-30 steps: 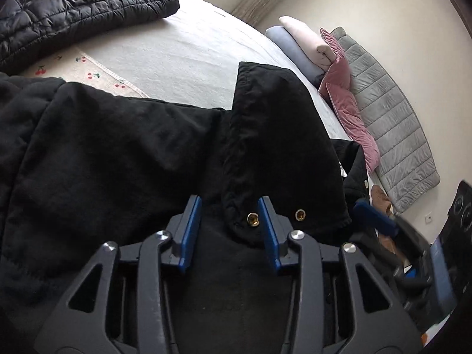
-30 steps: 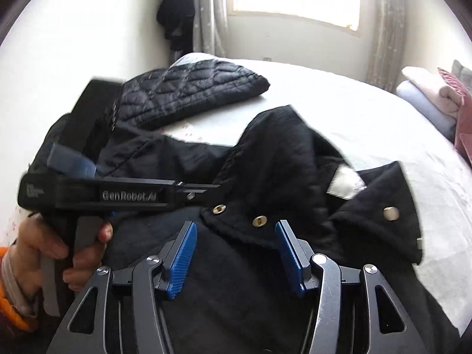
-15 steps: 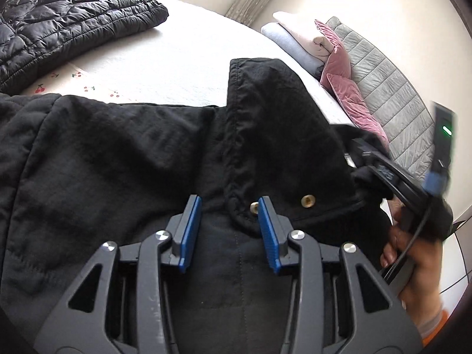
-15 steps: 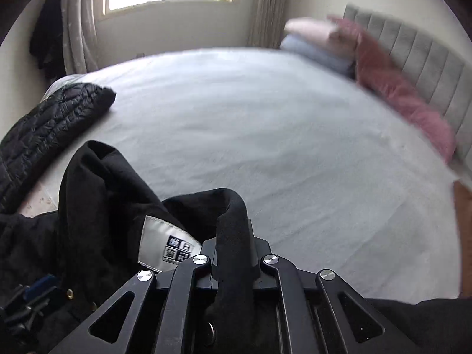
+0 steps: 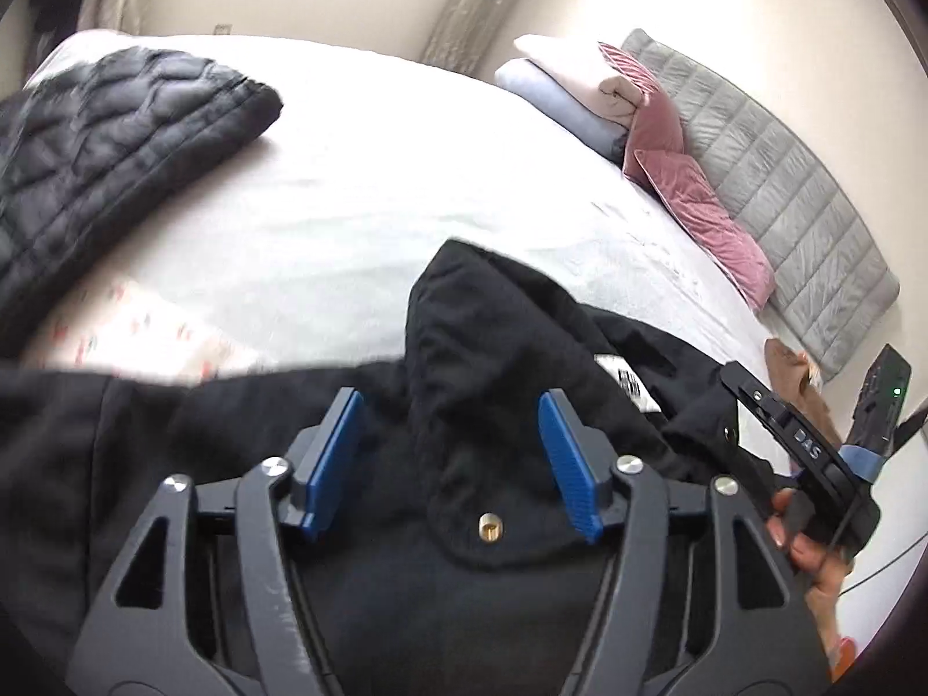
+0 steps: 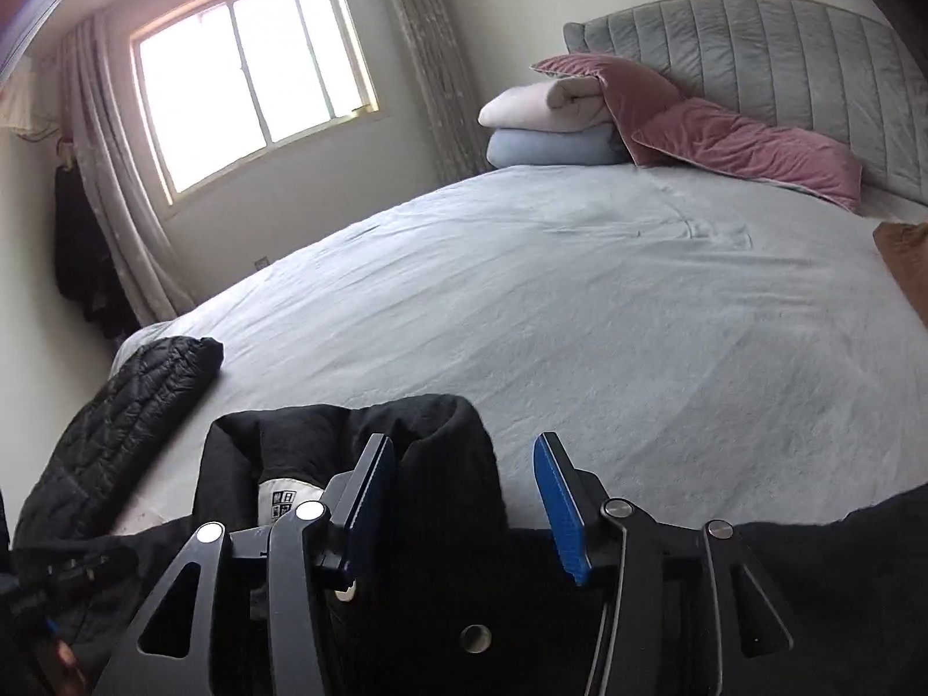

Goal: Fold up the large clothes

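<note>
Coat: your black coat (image 5: 487, 348) lies at the near edge of the bed (image 6: 580, 301), collar toward the headboard | Left: your left gripper (image 5: 452, 458) has just been opening, jaws spread over the collar flap, pads clear | Right: your right gripper (image 6: 464, 493) has just been opening, jaws spread astride the collar fold, not pinching it

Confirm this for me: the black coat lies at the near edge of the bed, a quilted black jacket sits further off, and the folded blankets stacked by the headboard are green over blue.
Not quite. The top blanket is pale pink, not green; it sits on the blue blanket by the headboard. The right wrist view shows it. The black coat at the near edge of the bed and the quilted jacket further off are as you say.
</note>
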The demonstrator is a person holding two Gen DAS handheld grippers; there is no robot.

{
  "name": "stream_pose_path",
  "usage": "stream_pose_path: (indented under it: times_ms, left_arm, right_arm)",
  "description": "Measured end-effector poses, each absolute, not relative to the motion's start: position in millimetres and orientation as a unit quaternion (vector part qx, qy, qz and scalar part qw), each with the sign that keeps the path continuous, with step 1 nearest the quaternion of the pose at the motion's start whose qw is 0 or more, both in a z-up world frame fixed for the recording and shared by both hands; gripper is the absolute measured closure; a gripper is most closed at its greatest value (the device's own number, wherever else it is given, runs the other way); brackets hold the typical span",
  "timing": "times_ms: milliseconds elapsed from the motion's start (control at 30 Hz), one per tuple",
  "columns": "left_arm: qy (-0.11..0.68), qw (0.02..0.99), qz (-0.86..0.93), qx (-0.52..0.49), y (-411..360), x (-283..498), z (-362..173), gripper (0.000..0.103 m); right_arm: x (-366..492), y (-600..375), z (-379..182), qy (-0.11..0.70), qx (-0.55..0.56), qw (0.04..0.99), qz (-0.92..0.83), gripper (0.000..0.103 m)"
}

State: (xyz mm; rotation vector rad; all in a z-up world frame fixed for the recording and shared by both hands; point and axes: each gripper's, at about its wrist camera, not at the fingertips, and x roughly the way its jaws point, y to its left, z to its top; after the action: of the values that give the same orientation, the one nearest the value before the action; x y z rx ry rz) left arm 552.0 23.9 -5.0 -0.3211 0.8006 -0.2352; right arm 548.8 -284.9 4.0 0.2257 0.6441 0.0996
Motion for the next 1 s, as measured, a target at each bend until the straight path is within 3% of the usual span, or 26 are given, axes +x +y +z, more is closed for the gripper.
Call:
stream_pose_path:
  times_ms: [200, 333, 367, 400, 433, 467, 567, 733, 800, 867, 933, 1000]
  left_arm:
    - [0.474, 0.859, -0.099, -0.166, 26.0, 625.7, -30.7, 0.036]
    - [0.499, 0.847, -0.08, -0.167, 22.8, 636.4, -57.3, 0.036]
    - [0.488, 0.849, -0.081, -0.186, 24.9, 633.3, -59.2, 0.053]
    - [0.484, 0.845, -0.105, -0.201, 24.4, 630.5, -59.6, 0.084]
    - [0.489, 0.839, -0.114, -0.209, 23.3, 626.2, -58.9, 0.097]
    - [0.474, 0.855, -0.084, -0.19, 22.1, 616.5, -49.3, 0.097]
    - [0.397, 0.907, 0.004, -0.143, 24.9, 588.6, -23.5, 0.097]
    - [0.331, 0.937, 0.012, -0.109, -1.4, 578.5, -7.1, 0.094]
    - [0.331, 0.937, -0.011, -0.115, 0.7, 579.0, -2.9, 0.08]
    - [0.323, 0.94, -0.032, -0.106, 9.4, 575.6, 2.8, 0.046]
    - [0.328, 0.94, -0.037, -0.089, 14.5, 576.2, 3.4, 0.042]
    - [0.353, 0.929, -0.058, -0.094, 18.3, 588.6, -0.2, 0.036]
  right_arm:
    - [592.4, -304.7, -1.3, 0.347, 0.198, 0.911, 0.103, 0.051]
    - [620.7, -275.9, -24.8, 0.435, 0.131, 0.887, 0.083, 0.051]
    - [621.6, -264.0, -36.2, 0.448, 0.109, 0.883, 0.088, 0.06]
    - [617.8, -256.2, -42.2, 0.45, 0.087, 0.885, 0.088, 0.077]
    - [610.6, -247.3, -43.4, 0.433, 0.058, 0.896, 0.075, 0.09]
    - [598.3, -245.6, -36.7, 0.393, 0.043, 0.918, 0.046, 0.094]
    - [561.8, -265.4, -13.7, 0.29, 0.08, 0.95, -0.088, 0.095]
    - [562.4, -255.5, -8.7, 0.281, 0.091, 0.95, -0.1, 0.094]
    - [565.9, -267.6, -4.5, 0.291, 0.125, 0.947, -0.055, 0.085]
    - [563.9, -290.4, 0.3, 0.297, 0.179, 0.938, 0.002, 0.059]
    - [552.6, -305.4, 6.3, 0.29, 0.194, 0.937, 0.009, 0.044]
    - [551.1, -319.9, 13.2, 0.281, 0.194, 0.94, 0.007, 0.043]
